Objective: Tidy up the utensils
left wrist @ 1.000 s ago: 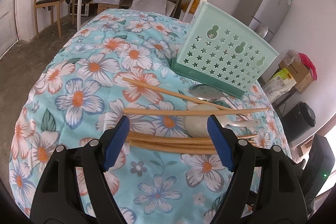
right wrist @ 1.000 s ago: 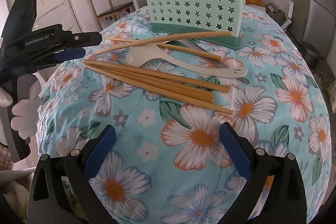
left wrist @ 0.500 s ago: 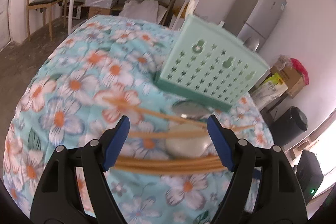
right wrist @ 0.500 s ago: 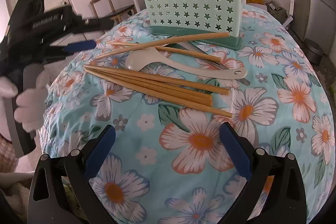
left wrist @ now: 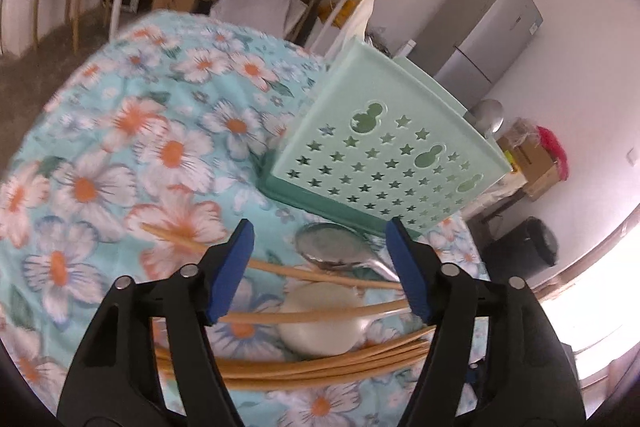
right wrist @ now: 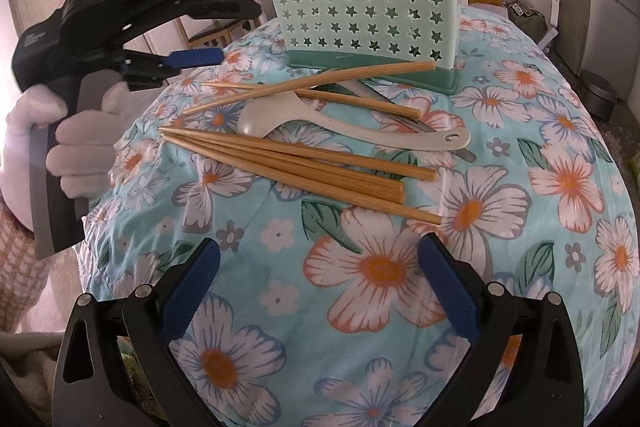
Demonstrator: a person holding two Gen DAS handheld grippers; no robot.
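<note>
Nearest the right wrist camera, the right gripper [right wrist: 320,283] hangs with its jaws wide and empty above bare flowered tablecloth [right wrist: 520,267], short of the utensils. Beyond it lies the bundle of wooden chopsticks [right wrist: 304,167], then the pale plastic spoon [right wrist: 348,127] with two more chopsticks crossed over its bowl end, and a metal spoon [left wrist: 336,247] closest to the holder. Over that far side the left gripper [left wrist: 320,267], held in a gloved hand [right wrist: 76,155], hovers above the spoons and crossed chopsticks; its jaws have just been closing partway, yet nothing is pinched between them. Farthest back stands the mint-green utensil holder [right wrist: 360,7], upright on the cloth. I judge this the reach for a first utensil; next comes lowering the left jaws around one piece and squeezing.
</note>
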